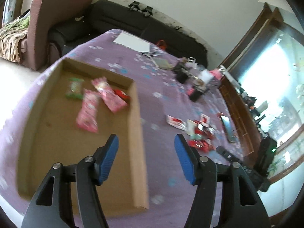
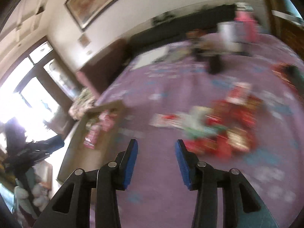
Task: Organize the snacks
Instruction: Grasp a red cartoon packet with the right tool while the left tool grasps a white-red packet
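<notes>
A shallow cardboard box lies on the purple cloth. Inside it are two pink snack packets, a green packet and a red one. My left gripper hangs open and empty over the box's right wall. A loose pile of red and white snack packets lies on the cloth to its right. In the blurred right wrist view, my right gripper is open and empty above the cloth, between the box on the left and the snack pile on the right.
A purple flowered cloth covers the table. On it lie white paper, a phone, a remote and a cluster of small dark items. A dark sofa and a window lie beyond.
</notes>
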The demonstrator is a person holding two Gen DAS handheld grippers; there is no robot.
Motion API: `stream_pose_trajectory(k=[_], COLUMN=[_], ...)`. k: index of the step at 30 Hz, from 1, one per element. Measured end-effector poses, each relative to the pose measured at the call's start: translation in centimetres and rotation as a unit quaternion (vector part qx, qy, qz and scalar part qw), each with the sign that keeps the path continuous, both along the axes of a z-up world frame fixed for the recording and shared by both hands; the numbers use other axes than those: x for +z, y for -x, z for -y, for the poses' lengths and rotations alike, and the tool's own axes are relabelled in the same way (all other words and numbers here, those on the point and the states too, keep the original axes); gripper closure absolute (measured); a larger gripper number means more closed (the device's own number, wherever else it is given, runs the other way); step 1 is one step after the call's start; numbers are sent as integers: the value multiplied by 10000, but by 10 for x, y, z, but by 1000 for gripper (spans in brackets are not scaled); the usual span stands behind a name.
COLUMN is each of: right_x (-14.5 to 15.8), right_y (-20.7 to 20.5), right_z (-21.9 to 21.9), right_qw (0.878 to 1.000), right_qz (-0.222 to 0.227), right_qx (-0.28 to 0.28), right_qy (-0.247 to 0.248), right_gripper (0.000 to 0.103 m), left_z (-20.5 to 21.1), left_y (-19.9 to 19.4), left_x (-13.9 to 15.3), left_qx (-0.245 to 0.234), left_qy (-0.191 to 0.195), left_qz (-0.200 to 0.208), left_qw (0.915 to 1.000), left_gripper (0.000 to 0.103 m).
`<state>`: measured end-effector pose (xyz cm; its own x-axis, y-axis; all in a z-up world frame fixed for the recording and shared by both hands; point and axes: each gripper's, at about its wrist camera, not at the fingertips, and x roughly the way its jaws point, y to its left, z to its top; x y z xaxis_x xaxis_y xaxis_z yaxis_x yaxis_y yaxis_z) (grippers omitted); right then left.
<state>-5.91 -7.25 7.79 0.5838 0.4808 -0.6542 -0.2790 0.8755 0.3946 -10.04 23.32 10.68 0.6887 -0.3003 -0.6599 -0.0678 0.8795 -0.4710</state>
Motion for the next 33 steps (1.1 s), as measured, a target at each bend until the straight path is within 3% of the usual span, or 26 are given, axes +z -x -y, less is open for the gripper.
stream_pose_trajectory(k=[4,8,11,12,14,18,24,29,33], right_x=[-7,-11,-16,-18,-21,-20,-12,-30,-53], right_y=[10,2,0,2,1,-16,-88,-151,-170], right_z=[43,67,83,87,84,54,-11,-48,-64], right_qw=[9946,9868,9924,9943,9960,9976,9934,9873,9812], right_qz=[-204,-311,-352,-319,-340,-395,-259,-511,-822], right_qx=[-155,-468,-806,-828,-800,-534,-609,-656,-727], right_qy=[1008,1519,857,588,205,177,939,1355,1586], right_gripper=[59,58,58,59,59,59,59,59,59], left_z=[35,55,66,67,65,52,28,10,-1], left_y=[18,30,33,35,40,47,46,44,37], left_x=[-13,-32,-49,-47,-44,-34,-18,-7,-5], left_qx=[-97,-248,-405,-382,-566,-654,-796,-849,-757], left_qy=[-17,-217,-291,-447,-397,-469,-436,-524,-464], left_qz=[-146,-352,-429,-353,-297,-96,329,534,554], left_qw=[9998,9988,9978,9976,9972,9967,9953,9936,9945], left_gripper=[41,41,41,41,41,41,40,40,40])
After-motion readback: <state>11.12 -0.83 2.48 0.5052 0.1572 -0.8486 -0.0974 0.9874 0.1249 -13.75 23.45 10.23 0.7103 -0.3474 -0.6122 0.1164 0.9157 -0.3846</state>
